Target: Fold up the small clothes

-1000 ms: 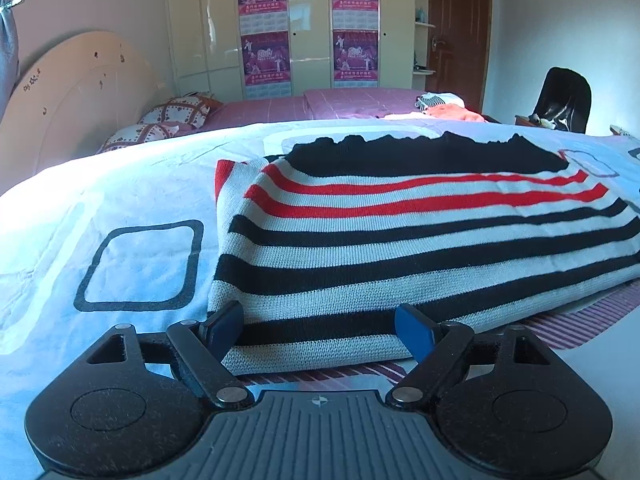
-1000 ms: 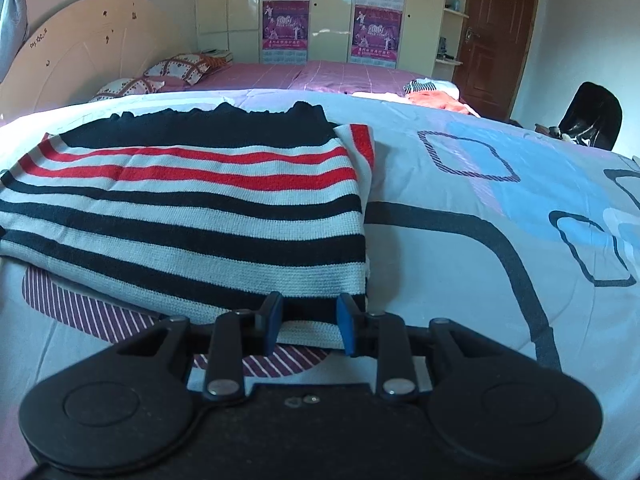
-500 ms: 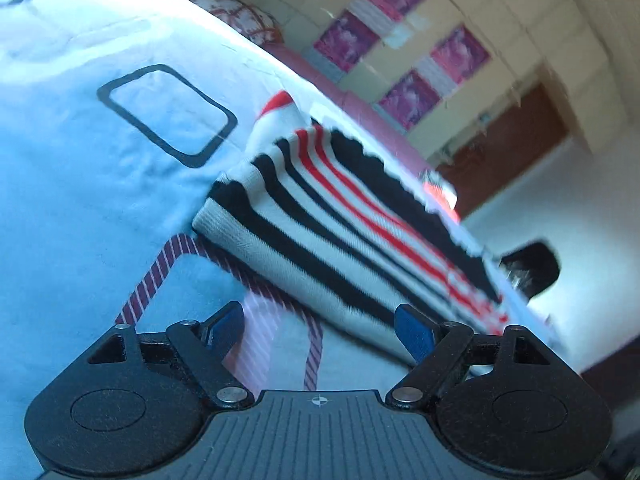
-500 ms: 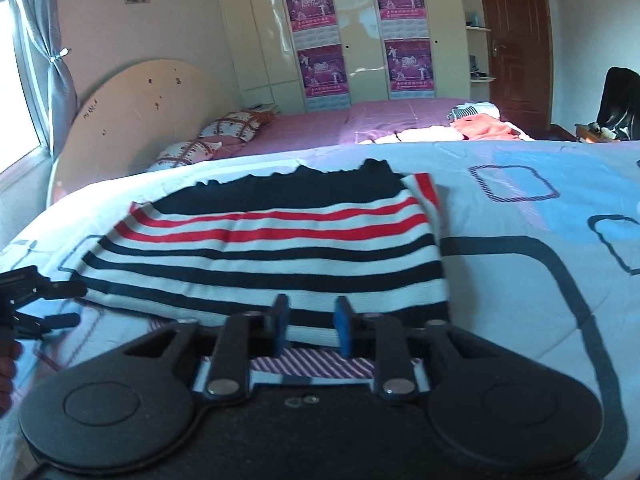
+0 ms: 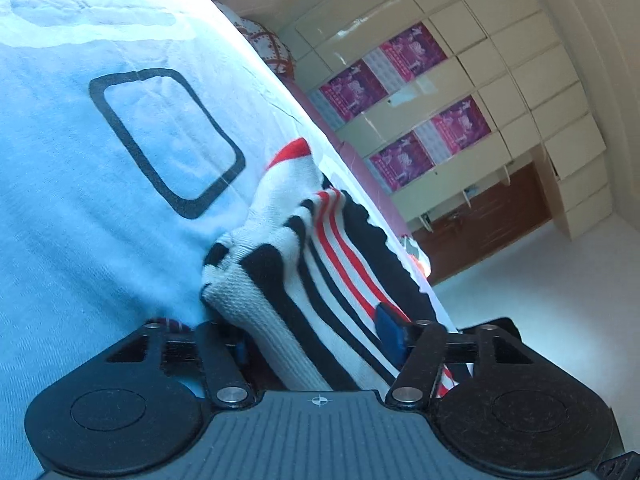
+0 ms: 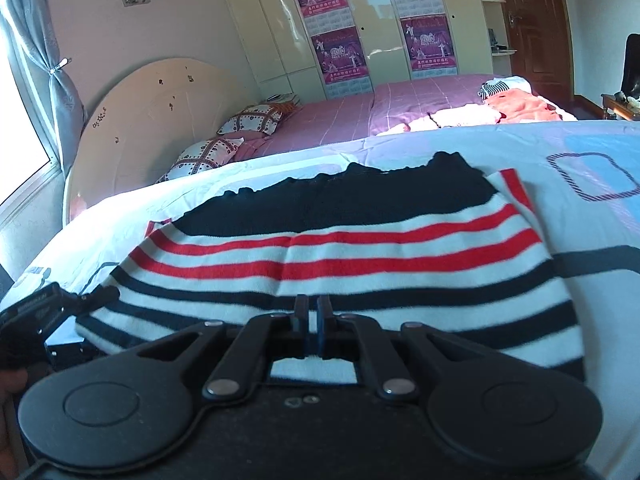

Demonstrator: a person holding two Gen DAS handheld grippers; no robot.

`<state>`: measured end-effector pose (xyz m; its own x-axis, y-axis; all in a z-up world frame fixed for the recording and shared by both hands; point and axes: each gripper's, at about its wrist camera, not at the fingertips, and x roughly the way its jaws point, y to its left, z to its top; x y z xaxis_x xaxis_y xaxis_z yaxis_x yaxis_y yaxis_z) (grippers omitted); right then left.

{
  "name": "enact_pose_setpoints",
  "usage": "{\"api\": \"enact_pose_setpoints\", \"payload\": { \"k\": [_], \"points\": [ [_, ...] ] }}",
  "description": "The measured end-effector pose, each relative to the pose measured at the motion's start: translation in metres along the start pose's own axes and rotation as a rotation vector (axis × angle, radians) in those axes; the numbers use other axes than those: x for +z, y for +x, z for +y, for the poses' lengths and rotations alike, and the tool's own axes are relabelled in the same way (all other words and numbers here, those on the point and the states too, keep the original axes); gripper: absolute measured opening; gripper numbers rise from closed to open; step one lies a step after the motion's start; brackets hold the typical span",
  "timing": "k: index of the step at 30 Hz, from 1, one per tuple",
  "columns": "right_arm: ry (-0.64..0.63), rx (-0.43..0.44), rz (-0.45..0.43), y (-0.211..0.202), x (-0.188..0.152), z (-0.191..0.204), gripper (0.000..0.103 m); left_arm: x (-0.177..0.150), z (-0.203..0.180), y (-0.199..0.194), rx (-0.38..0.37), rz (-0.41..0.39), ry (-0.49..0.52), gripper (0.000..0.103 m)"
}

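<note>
Left wrist view, rolled steeply: the left claw [image 5: 316, 340] straddles the sweater [image 5: 320, 280] corner, fingers wide apart, knit bunched between them on the sheet [image 5: 100, 200].

Right wrist view, level (only here the whole garment shows): the right claw [image 6: 313, 322] is pinched together on the sweater [image 6: 340, 256] near edge; the left claw [image 6: 60, 308] sits far left.

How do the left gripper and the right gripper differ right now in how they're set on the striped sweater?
The left gripper is rolled sideways with its jaws wide, straddling the striped sweater at its bunched left corner; the right gripper sits level with its jaws nearly shut at the near edge. The left's fingertips stand far apart; the right's almost touch. Both are at the sweater's near edge.
</note>
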<state>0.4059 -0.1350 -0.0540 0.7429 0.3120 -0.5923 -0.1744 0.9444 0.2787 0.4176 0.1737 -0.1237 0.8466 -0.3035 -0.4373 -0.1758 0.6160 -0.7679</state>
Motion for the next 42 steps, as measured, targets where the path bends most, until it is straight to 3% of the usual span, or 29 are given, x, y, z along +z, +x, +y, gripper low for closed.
{"api": "enact_pose_setpoints", "payload": {
  "k": [2, 4, 15, 21, 25, 35, 39, 42],
  "points": [
    [-0.002, -0.002, 0.011, 0.013, 0.005, 0.004, 0.005, 0.005, 0.009, 0.004, -0.006, -0.002, -0.038, 0.033],
    [-0.010, -0.010, 0.025, 0.023, 0.009, 0.008, 0.005, 0.009, 0.023, 0.011, -0.028, 0.005, -0.105, 0.022],
    [-0.087, -0.028, 0.100, 0.059, 0.004, 0.025, 0.005, 0.009, 0.027, 0.025, -0.081, -0.008, -0.114, 0.021],
    [-0.146, -0.031, 0.074, 0.060, -0.003, 0.025, 0.002, 0.017, 0.023, 0.029, -0.063, 0.002, -0.086, 0.018],
    [-0.093, 0.015, 0.049, 0.059, -0.007, 0.012, 0.000, 0.027, -0.007, 0.023, -0.109, -0.028, 0.023, 0.017],
    [-0.093, 0.093, 0.010, 0.057, -0.014, 0.002, 0.000, 0.048, -0.129, 0.012, -0.170, -0.034, 0.345, 0.017],
    [-0.069, 0.134, 0.012, 0.058, -0.013, -0.005, 0.000, 0.039, -0.181, 0.011, -0.216, 0.003, 0.462, 0.017],
    [0.031, 0.193, 0.052, 0.052, -0.004, -0.022, 0.000, 0.015, -0.217, 0.026, -0.235, 0.076, 0.568, 0.017]
  ]
}}
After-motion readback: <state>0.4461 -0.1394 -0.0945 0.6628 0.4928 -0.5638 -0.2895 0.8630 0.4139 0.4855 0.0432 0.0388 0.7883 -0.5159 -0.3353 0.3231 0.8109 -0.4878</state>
